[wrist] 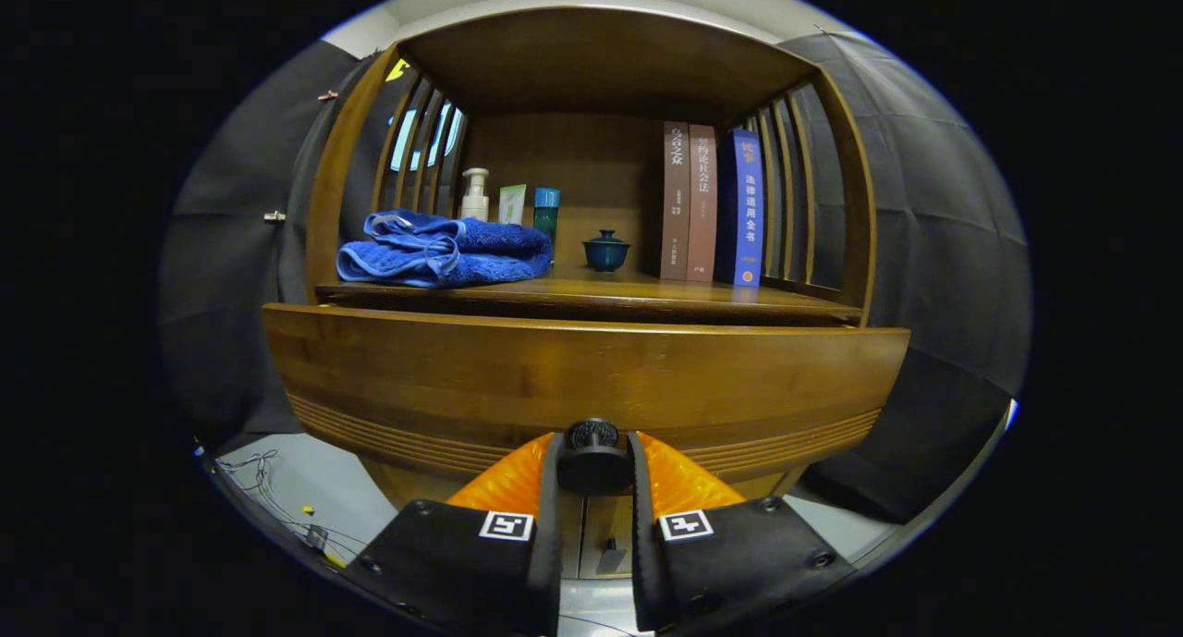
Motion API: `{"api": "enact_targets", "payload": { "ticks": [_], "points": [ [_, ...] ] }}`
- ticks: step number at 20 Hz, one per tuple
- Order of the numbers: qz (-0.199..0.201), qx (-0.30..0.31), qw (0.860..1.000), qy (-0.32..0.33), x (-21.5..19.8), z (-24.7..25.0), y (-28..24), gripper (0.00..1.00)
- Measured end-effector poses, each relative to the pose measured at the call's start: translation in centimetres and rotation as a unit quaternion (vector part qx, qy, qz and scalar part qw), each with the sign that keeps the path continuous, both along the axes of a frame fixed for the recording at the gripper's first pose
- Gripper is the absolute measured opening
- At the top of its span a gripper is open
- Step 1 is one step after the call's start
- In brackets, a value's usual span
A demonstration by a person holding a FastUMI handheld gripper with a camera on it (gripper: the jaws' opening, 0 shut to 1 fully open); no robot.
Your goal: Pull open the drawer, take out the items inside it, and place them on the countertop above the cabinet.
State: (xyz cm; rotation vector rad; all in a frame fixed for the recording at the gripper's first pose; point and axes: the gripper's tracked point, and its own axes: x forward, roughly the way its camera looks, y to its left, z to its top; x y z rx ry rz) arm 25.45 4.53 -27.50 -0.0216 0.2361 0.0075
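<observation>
The wooden drawer front [582, 378] fills the view just ahead of me, standing out a little from the cabinet below the countertop [591, 295]. Its round dark knob [593, 434] sits between my two fingers, and my gripper [594, 466] is shut on the drawer knob, one finger pressing each side. The inside of the drawer is hidden behind its front. On the countertop beyond lie a folded blue towel [444, 249], a small teal lidded cup [606, 249] and three upright books [712, 202].
A white pump bottle [475, 193], a small pale box [512, 202] and a teal bottle [546, 210] stand behind the towel. Slatted wooden sides [420, 147] and a wooden top enclose the shelf. Loose wires [277, 498] lie on the pale floor at lower left.
</observation>
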Motion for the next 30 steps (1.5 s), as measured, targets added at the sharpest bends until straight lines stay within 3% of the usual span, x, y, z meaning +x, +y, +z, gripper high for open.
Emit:
{"api": "enact_targets", "payload": {
  "ticks": [11, 19, 21, 25, 28, 30],
  "points": [
    [0.003, -0.001, 1.0, 0.013, -8.1, -0.2, -0.6, 0.35],
    [-0.011, 0.0, 1.0, 0.013, -9.3, -0.1, -0.5, 0.36],
    [0.0, 0.02, 1.0, 0.019, -9.8, 0.3, 0.2, 0.56],
    [0.008, 0.031, 0.999, -0.027, -12.4, 6.0, -0.3, 0.95],
    [-0.013, -0.006, 0.999, -0.034, -13.1, 10.5, -2.0, 0.99],
    [-0.017, -0.035, 0.999, -0.006, -12.2, 12.2, -2.5, 0.99]
  ]
}}
